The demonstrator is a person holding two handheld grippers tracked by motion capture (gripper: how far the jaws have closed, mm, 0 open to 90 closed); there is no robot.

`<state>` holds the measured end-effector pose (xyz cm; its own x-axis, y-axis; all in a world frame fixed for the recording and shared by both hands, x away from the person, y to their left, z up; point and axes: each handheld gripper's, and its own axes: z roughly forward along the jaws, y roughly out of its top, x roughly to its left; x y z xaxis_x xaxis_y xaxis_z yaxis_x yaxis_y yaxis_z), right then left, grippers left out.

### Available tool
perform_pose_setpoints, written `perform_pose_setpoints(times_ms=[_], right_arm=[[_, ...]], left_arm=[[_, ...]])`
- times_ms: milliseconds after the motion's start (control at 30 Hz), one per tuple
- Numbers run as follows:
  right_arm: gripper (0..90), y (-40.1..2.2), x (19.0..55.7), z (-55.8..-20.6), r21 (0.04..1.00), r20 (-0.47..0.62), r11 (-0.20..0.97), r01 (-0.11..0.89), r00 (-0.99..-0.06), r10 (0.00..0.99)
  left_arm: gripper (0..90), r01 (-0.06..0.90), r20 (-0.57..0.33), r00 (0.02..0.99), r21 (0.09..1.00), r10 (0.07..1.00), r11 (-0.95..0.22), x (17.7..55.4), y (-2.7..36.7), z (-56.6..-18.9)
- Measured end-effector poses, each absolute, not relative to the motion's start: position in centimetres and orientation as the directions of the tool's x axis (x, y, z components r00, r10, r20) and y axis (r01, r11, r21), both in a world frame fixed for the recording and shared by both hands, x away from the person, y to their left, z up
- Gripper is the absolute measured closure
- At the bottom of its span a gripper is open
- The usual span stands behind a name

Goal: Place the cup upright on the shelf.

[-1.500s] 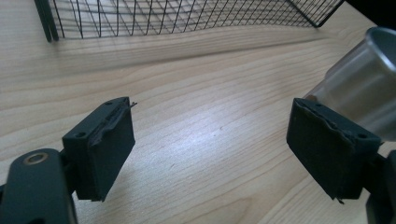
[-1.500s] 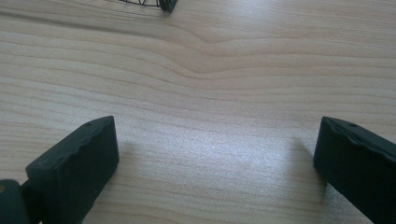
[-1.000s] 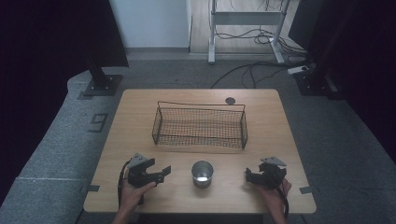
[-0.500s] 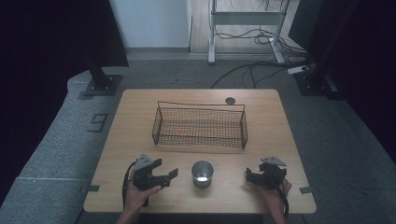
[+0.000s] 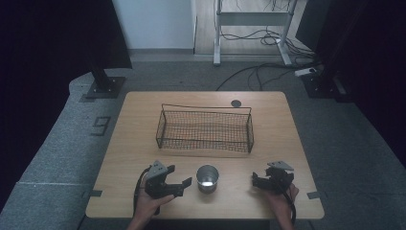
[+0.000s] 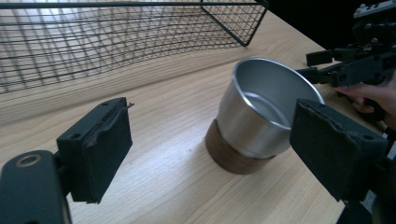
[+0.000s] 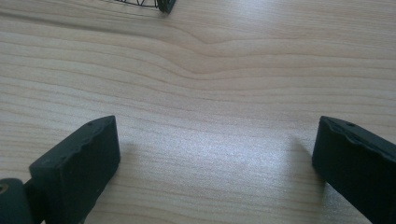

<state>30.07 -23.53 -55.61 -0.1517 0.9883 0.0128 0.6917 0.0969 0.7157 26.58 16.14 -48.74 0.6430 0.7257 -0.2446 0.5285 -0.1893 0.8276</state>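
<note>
From the high view, the left gripper [image 5: 184, 184] has swung in toward the metal cup [image 5: 207, 178] since a second ago, when it sat farther off to the side; its fingertips now point at the cup and stand just beside it. The right gripper [image 5: 255, 180] has kept its place on the other side, well apart from the cup. The wire basket [image 5: 205, 128] sits empty beyond both, on the table [image 5: 143, 120].

In the left gripper view, the jaws are spread wide with nothing between them yet. The cup [image 6: 261, 112], steel with a brown wooden base, stands upright just ahead of the fingers [image 6: 95, 149], nearer the right-hand one. The basket [image 6: 116, 37] lies farther on, and the other gripper [image 6: 310, 65] shows past the cup.

In the right gripper view, the jaws are also wide and empty, over bare wood, with a basket corner [image 7: 164, 4] far ahead of the fingers [image 7: 77, 165].

The shift suggests a grasp on the cup is coming, likely to put it in the basket.
</note>
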Motion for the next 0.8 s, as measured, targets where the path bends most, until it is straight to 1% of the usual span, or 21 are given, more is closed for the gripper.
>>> perform_pose_setpoints(times_ms=[300, 367, 433, 700, 800], right_arm=[[1.0, -23.5, 30.1, -55.6, 0.716, 0.013, 0.096, 0.691, -0.151, 0.989], [1.1, -23.5, 30.1, -55.6, 0.716, 0.013, 0.096, 0.691, -0.15, 0.989], [1.2, -23.5, 30.1, -55.6, 0.717, 0.013, 0.095, 0.691, -0.149, 0.989], [1.4, -23.5, 30.1, -55.6, 0.717, 0.013, 0.094, 0.691, -0.148, 0.989], [1.4, -23.5, 30.1, -55.6, 0.717, 0.013, 0.094, 0.691, -0.148, 0.989]], left_arm=[[10.2, 0.522, -0.245, 0.672, 0.826, 0.699, -0.213, 26.3, 14.8, -48.6], [7.3, 0.522, -0.239, 0.679, 0.822, 0.694, -0.227, 26.3, 14.3, -48.7], [6.5, 0.52, -0.237, 0.685, 0.821, 0.689, -0.235, 26.3, 13.7, -48.7], [5.4, 0.515, -0.228, 0.702, 0.817, 0.675, -0.259, 26.3, 12.6, -48.9], [4.9, 0.51, -0.209, 0.705, 0.814, 0.678, -0.279, 26.4, 11.9, -49.2]])
